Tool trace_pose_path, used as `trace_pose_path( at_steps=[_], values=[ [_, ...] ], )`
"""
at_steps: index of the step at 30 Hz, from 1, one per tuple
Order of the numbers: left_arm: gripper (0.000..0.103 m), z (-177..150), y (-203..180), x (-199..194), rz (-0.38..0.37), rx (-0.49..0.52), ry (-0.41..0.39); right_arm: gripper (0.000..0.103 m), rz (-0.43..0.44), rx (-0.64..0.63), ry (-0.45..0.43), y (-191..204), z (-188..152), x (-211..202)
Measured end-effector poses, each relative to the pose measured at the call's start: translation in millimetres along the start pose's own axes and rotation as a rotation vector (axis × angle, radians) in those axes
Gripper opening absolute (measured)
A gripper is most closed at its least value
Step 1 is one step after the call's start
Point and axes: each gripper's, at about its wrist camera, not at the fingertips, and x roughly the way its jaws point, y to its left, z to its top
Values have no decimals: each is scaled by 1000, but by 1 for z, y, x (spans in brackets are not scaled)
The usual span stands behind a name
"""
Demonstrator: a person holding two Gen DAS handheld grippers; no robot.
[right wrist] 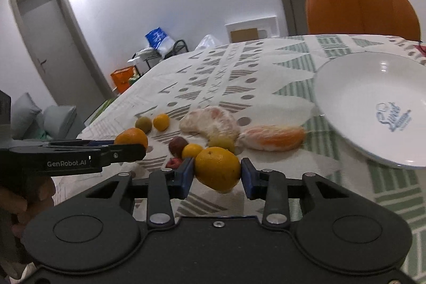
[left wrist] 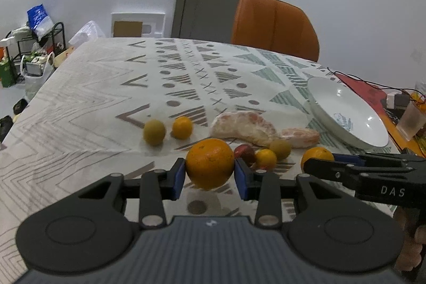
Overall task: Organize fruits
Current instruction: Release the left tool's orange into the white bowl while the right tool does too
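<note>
My left gripper [left wrist: 209,172] is shut on a large orange [left wrist: 209,160], its blue pads pressed on both sides, just above the patterned tablecloth. To its right, my right gripper [left wrist: 319,162] is shut on a second orange [left wrist: 316,154]. The right wrist view shows that orange [right wrist: 217,168] between the right gripper's [right wrist: 217,175] pads, with the left gripper [right wrist: 127,144] and its orange [right wrist: 131,137] at the left. Loose on the cloth lie two peeled pomelo pieces [left wrist: 243,127], small yellow-orange fruits [left wrist: 182,127], greenish ones [left wrist: 154,132] and a dark red one [left wrist: 246,152].
A white plate [left wrist: 346,108] with a blue logo sits at the right of the table [left wrist: 93,97], holding nothing. An orange chair [left wrist: 274,23] stands behind the far edge. Cables and a plastic cup [left wrist: 411,121] lie beyond the plate. A hand [right wrist: 26,201] holds the left gripper.
</note>
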Motion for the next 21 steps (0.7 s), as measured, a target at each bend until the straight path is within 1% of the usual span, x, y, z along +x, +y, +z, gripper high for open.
trace_pose_path(
  at_steps=[14, 21],
  values=[
    [38, 12, -45, 16, -85, 55, -24, 36, -80, 24, -89, -28, 6, -43],
    [38, 18, -76, 26, -137, 94, -34, 36, -133, 50, -132, -46, 9, -64]
  ],
)
